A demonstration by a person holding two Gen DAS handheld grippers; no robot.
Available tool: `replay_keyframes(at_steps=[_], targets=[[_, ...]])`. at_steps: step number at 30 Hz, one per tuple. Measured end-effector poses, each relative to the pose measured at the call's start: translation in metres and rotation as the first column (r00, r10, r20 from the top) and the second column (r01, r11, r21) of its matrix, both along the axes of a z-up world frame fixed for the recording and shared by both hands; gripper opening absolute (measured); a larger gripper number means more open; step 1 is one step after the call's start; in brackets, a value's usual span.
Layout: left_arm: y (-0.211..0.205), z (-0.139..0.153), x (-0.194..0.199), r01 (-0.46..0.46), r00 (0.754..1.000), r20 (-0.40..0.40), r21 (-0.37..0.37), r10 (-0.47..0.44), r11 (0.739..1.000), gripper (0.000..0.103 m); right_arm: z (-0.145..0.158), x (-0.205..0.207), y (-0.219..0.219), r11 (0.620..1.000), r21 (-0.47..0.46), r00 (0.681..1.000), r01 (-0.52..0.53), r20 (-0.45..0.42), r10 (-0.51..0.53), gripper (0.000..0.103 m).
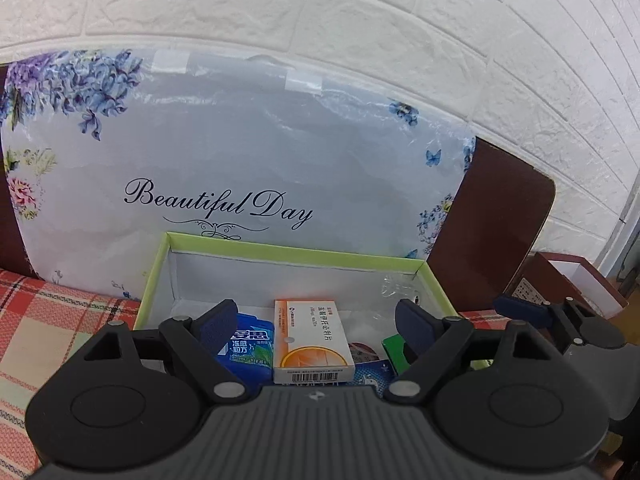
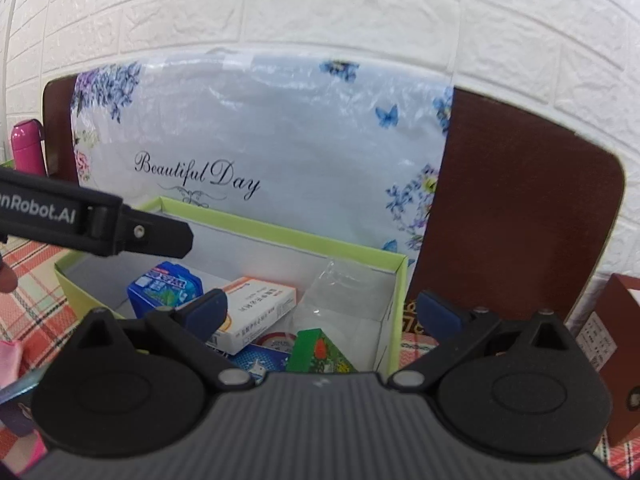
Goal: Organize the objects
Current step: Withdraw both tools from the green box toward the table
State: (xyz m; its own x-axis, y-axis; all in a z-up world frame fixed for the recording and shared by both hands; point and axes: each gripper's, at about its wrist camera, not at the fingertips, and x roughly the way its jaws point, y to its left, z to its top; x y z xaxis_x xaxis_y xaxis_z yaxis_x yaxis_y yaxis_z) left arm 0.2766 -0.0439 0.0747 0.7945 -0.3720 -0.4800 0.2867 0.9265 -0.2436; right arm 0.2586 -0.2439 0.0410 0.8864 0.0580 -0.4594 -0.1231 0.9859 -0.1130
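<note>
A: Both grippers hang over the green box [image 1: 288,254], which stands on the checked cloth [image 1: 48,320] right in front of the flowered board [image 1: 248,152] that reads "Beautiful Day".

B: How do the claws stand?

A: The left gripper [image 1: 316,320] has its jaws spread wide apart, nothing between the pads. The right gripper [image 2: 320,312] is the same, jaws far apart and empty.

B: And inside the box?

A: An orange and white medicine carton [image 1: 310,340] lies in the middle of the box floor, barcode end towards the near wall. Just beside it, towards the box's left wall, lies a blue gum tin [image 1: 248,348]. On the carton's other side a green packet [image 2: 316,352] sits by the near wall, with a blue packet [image 2: 260,360] next to it and a round red-and-white thing partly hidden behind them; I cannot tell what it is.

B: Anything towards the box's far right corner?

A: Clear crumpled plastic [image 2: 340,292] rests there against the right wall.

B: Outside the box?

A: A brown board [image 2: 520,208] leans on the white brick wall [image 2: 320,12] behind the box's right side. A dark red box [image 2: 616,344] stands further right of it. A pink bottle [image 2: 28,146] stands well off to the left of the box.
</note>
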Motion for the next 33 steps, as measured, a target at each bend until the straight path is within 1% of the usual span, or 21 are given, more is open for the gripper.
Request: replay_keyframes(at_steps=[5, 11, 15, 20, 25, 29, 33], targets=[[0.003, 0.011, -0.037, -0.013, 1.000, 0.021, -0.001, 0.013, 1.000, 0.089, 0.018, -0.032, 0.001, 0.998, 0.002, 0.998, 0.062, 0.003, -0.062, 0.103], [0.009, 0.011, -0.084, -0.048, 0.999, -0.005, 0.046, 0.048, 0.998, 0.089, 0.029, -0.081, 0.010, 0.993, -0.021, 0.993, 0.113, 0.020, -0.113, 0.103], [0.014, 0.008, -0.112, -0.045, 0.999, -0.012, 0.036, 0.046, 0.998, 0.089, 0.032, -0.112, 0.015, 0.991, -0.010, 0.990, 0.133, 0.047, -0.133, 0.103], [0.017, 0.003, -0.139, -0.041, 0.999, -0.015, 0.029, 0.042, 0.999, 0.089, 0.033, -0.142, 0.016, 0.988, 0.001, 0.986, 0.152, 0.072, -0.151, 0.103], [0.025, -0.002, -0.162, -0.034, 0.999, -0.030, -0.011, 0.034, 0.999, 0.089, 0.028, -0.162, 0.014, 0.987, 0.012, 0.985, 0.162, 0.063, -0.162, 0.103], [0.035, -0.009, -0.178, -0.048, 0.998, -0.048, -0.009, 0.047, 0.999, 0.089, 0.017, -0.179, 0.013, 0.987, 0.034, 0.986, 0.160, 0.036, -0.161, 0.103], [0.053, -0.025, -0.191, -0.083, 0.993, -0.090, 0.000, 0.082, 0.997, 0.089, -0.002, -0.195, 0.016, 0.986, 0.074, 0.989, 0.147, -0.022, -0.146, 0.103]])
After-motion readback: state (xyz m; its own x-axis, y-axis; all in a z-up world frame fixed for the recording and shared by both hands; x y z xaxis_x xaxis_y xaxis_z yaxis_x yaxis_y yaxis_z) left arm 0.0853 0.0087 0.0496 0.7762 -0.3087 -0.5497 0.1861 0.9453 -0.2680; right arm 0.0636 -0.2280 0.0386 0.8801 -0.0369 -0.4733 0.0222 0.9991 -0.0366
